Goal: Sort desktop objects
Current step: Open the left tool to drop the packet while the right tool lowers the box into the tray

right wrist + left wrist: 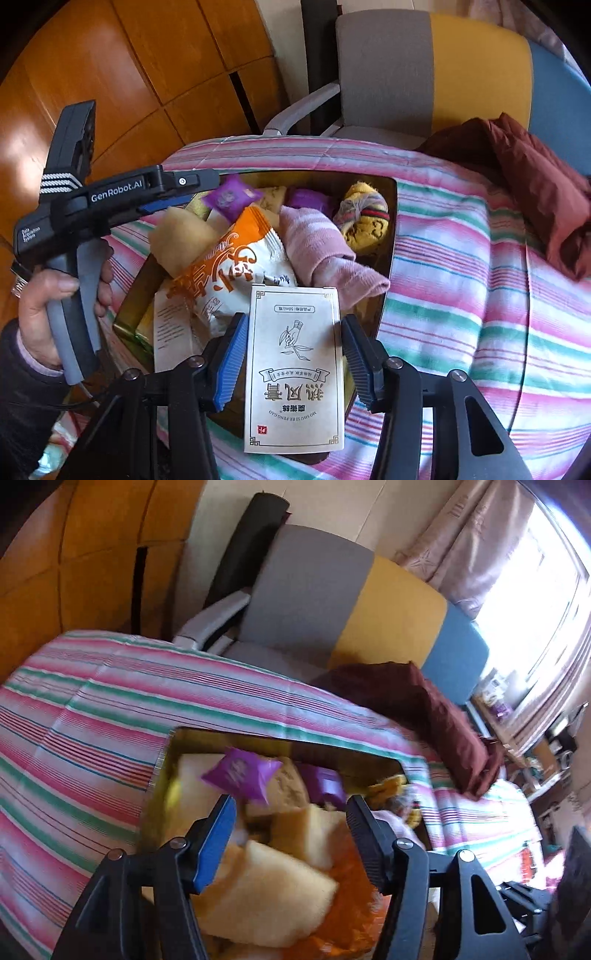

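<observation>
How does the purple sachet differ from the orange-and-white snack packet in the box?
The purple sachet is plainly smaller than the orange-and-white snack packet. The sachet is one solid purple with a faint print; the packet is white with orange lettering and an orange top. The sachet sits at the box's far side beside the left gripper; the packet lies mid-box, partly under the cream carton. Both are sealed, crimped-edge wrappers inside the gold box.
</observation>
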`<action>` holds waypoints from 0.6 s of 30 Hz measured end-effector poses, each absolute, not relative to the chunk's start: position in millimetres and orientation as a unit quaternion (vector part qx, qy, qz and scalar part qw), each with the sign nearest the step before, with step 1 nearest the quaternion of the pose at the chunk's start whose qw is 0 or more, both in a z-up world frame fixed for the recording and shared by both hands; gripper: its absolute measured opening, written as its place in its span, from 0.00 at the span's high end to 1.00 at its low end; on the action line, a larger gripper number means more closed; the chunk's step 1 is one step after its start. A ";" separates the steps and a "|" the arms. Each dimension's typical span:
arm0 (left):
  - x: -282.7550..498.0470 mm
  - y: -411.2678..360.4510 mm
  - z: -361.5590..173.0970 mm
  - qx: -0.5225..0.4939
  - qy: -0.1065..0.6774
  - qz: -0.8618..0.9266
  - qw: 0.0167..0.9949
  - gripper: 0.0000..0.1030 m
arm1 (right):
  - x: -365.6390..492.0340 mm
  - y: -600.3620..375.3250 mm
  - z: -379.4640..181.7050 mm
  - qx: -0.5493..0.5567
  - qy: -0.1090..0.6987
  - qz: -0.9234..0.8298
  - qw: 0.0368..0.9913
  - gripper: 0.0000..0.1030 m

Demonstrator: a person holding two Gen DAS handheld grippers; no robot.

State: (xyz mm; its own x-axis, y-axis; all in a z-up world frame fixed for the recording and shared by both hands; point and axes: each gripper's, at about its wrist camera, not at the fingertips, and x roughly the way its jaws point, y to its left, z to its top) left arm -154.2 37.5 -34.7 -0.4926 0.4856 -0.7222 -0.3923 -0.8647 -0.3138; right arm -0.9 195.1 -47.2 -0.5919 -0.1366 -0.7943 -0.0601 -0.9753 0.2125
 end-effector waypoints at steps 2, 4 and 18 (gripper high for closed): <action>-155.3 34.6 -36.6 -0.436 -0.047 0.866 0.238 0.39 | -4.8 195.1 -48.3 0.447 -0.111 -0.888 0.017 0.50; -154.6 28.7 -38.7 -0.440 -0.053 0.866 0.233 0.39 | -10.3 194.8 -51.5 0.444 -0.111 -0.889 0.010 0.50; -102.7 28.9 -15.6 -0.390 -0.002 0.891 0.232 0.37 | -25.8 178.3 -76.1 0.463 -0.080 -0.882 -0.010 0.50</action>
